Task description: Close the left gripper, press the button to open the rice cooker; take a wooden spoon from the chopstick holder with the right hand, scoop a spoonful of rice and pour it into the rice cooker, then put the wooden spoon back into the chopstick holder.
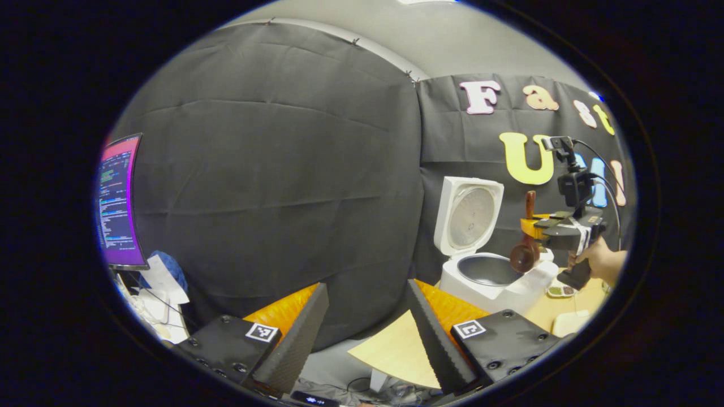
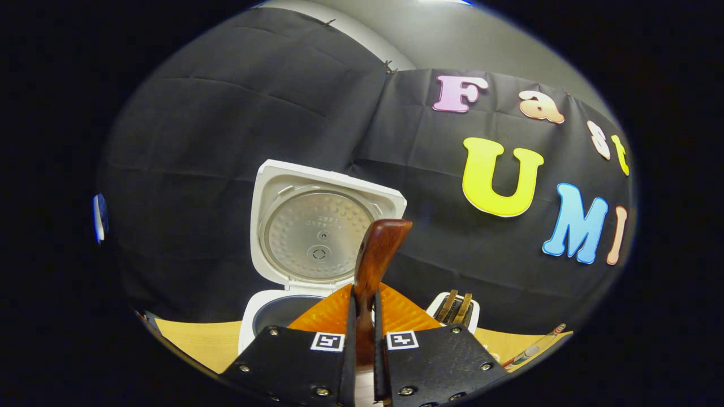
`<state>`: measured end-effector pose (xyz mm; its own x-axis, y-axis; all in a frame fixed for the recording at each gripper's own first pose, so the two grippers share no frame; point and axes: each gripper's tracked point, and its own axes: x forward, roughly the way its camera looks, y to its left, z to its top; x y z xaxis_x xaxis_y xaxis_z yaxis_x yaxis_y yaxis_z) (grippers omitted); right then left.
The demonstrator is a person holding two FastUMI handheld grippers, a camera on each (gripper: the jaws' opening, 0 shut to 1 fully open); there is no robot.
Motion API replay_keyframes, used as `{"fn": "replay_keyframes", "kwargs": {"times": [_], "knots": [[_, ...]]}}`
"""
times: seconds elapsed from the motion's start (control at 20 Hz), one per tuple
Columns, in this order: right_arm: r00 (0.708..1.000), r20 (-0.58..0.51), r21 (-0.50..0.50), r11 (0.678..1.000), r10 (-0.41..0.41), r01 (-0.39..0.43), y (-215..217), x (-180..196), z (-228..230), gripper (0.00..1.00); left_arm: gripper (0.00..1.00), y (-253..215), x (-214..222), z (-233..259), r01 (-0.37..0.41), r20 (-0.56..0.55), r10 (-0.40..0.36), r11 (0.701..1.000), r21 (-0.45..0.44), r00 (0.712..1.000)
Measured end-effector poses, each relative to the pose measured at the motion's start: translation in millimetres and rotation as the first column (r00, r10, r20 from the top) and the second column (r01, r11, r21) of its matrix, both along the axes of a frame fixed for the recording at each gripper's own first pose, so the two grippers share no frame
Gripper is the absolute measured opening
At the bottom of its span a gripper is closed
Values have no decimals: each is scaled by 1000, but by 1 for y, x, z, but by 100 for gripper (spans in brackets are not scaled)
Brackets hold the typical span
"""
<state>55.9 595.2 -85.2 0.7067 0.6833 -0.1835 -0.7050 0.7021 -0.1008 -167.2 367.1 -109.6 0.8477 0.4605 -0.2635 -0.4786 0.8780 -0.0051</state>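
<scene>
Now right claw (image 2: 363, 345) clamps wooden spoon (image 2: 374, 260) over rice cooker (image 1: 492, 271); left claw (image 1: 362, 333) released

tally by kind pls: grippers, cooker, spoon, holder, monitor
hand-held gripper: 2, left open, right shut on the spoon handle
rice cooker: 1, lid up
wooden spoon: 1
chopstick holder: 1
monitor: 1
Total: 6

Creased black cloth wall (image 1: 271, 169) hangs below a grey ceiling (image 1: 452, 39); a lit monitor (image 1: 117, 203) stands beyond the light wooden table's (image 1: 396, 350) left edge.
</scene>
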Motion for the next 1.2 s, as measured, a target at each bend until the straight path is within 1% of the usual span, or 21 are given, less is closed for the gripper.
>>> {"fn": "replay_keyframes", "kwargs": {"times": [0.05,0.1,0.15,0.2,0.25,0.3,0.35,0.45,0.5,0.55,0.6,0.65,0.7,0.85,0.95,1.05,1.2], "knots": [[999,-47,30,1000,8,-6,1,-1,0,13,92,-1,1,2,4,2,-4,1000,1,1000],[994,-109,75,997,14,-6,1,-1,1,13,96,-2,2,3,8,3,-8,1000,1,1000],[983,-183,128,992,22,2,-1,-1,2,13,96,-2,3,4,10,5,-10,1000,0,1000],[966,-257,185,982,26,23,-3,-1,3,13,96,-4,3,6,12,9,-12,1000,-2,1000],[946,-324,235,971,29,50,-6,-1,6,13,92,-7,4,8,16,13,-16,1000,-3,1000],[925,-378,275,958,30,81,-10,-1,8,13,92,-10,5,9,24,16,-24,1000,-3,1000],[904,-425,309,945,37,106,-16,0,11,13,96,-13,7,11,30,19,-30,1000,0,999],[870,-492,356,921,42,157,-32,3,16,13,96,-19,14,13,45,26,-45,999,5,999],[852,-521,384,906,53,179,-39,3,18,13,92,-22,18,16,53,32,-54,999,5,998],[833,-550,408,890,62,204,-46,3,21,13,96,-26,21,19,63,39,-64,998,6,997],[817,-572,426,876,69,224,-51,-1,18,13,96,-30,26,21,72,46,-72,997,6,996],[807,-586,437,866,71,241,-60,0,20,13,96,-34,30,22,82,51,-82,997,5,995],[805,-590,442,860,64,255,-70,1,23,13,96,-39,35,24,93,56,-93,996,5,994],[811,-585,440,852,33,284,-111,3,34,13,96,-57,54,36,135,79,-136,991,14,988],[813,-583,439,845,9,305,-134,3,28,13,96,-70,68,38,170,91,-170,985,18,981],[813,-581,426,842,-27,332,-162,8,27,13,96,-86,79,41,191,94,-191,982,9,977],[822,-564,418,828,-86,373,-206,14,28,13,96,-113,95,54,231,121,-231,973,17,965]]}}
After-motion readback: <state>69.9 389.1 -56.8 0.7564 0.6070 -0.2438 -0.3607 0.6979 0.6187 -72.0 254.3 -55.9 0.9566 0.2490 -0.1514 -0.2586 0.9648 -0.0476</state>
